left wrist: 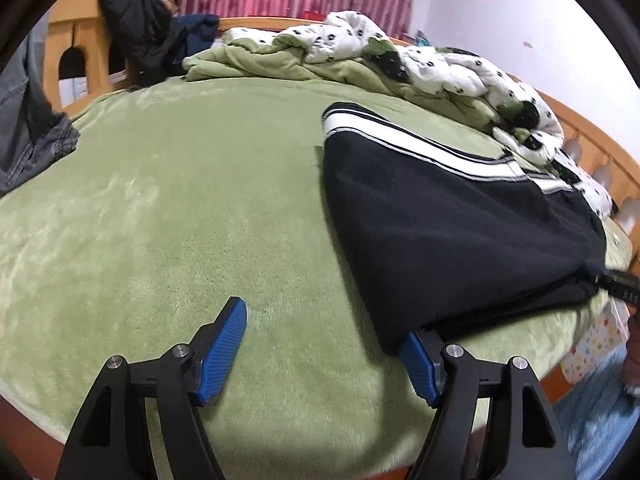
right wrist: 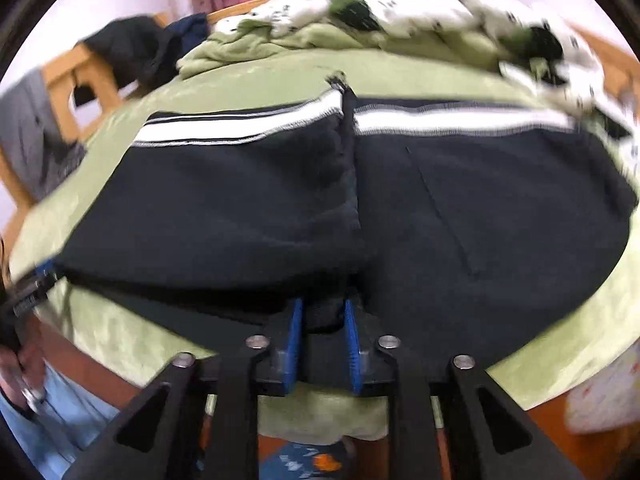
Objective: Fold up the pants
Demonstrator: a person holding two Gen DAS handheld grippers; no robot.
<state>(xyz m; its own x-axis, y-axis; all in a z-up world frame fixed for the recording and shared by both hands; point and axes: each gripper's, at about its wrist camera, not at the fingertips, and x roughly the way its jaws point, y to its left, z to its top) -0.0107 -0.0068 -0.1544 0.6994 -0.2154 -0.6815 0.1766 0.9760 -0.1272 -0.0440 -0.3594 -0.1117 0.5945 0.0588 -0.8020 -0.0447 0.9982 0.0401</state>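
Observation:
Black pants (left wrist: 460, 232) with a white side stripe lie folded on the green blanket (left wrist: 180, 200). In the left wrist view my left gripper (left wrist: 320, 324) is open wide. Its right finger (left wrist: 418, 364) touches the near left corner of the pants and its left finger (left wrist: 224, 352) rests over bare blanket. In the right wrist view the pants (right wrist: 224, 208) show two halves meeting at a middle fold. My right gripper (right wrist: 324, 320) stands at their near edge, its blue pads (right wrist: 296, 336) a little apart, with a bunch of black cloth loose between them.
A crumpled white spotted duvet (left wrist: 440, 68) lies along the back of the bed. A dark jacket (left wrist: 140, 28) hangs on the wooden bed frame (left wrist: 76, 32), with grey jeans (left wrist: 32, 128) at the left. A person in light blue (right wrist: 48, 412) stands at the bed's near edge.

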